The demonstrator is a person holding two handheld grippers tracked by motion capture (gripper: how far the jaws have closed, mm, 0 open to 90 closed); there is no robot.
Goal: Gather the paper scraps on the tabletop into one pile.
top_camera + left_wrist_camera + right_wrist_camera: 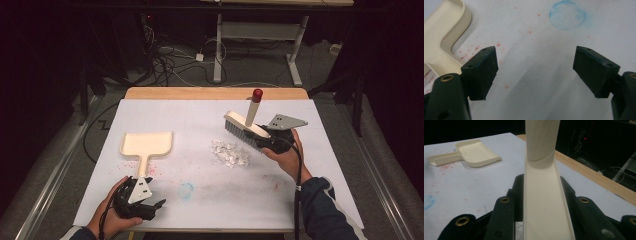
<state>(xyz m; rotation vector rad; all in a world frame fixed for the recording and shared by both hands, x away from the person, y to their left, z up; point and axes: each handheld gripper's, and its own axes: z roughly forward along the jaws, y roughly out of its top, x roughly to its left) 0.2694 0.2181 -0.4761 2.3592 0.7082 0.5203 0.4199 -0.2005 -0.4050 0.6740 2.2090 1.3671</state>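
White-covered tabletop [150, 200] with a wooden far edge, dark room and cables behind.

Right claw [264, 140]: clamped on the brush [242, 129], held clear of the sheet at the right side. High view: bristles point down-left, cream handle rises to a red tip [257, 95]. Right claw view: the brush's cream back [544, 202] runs up between both jaws, pads tight against it; bristles and red tip cut off by the frame.

Left claw [150, 206]: jaws wide, nothing between them, low at the near left edge. Left claw view: pads [481, 72] over bare sheet, a blue ring stain [567, 15] ahead, red specks scattered around.

Dustpan [146, 144]: cream, flat on the sheet just beyond the left claw, handle toward it. Left claw view: part of the handle and pan corner [446, 32] at upper left, rest cut off. Right claw view: whole pan [471, 152] far off to the left.

Scraps [230, 152]: white pile just left of and below the brush; single pieces hard to make out.
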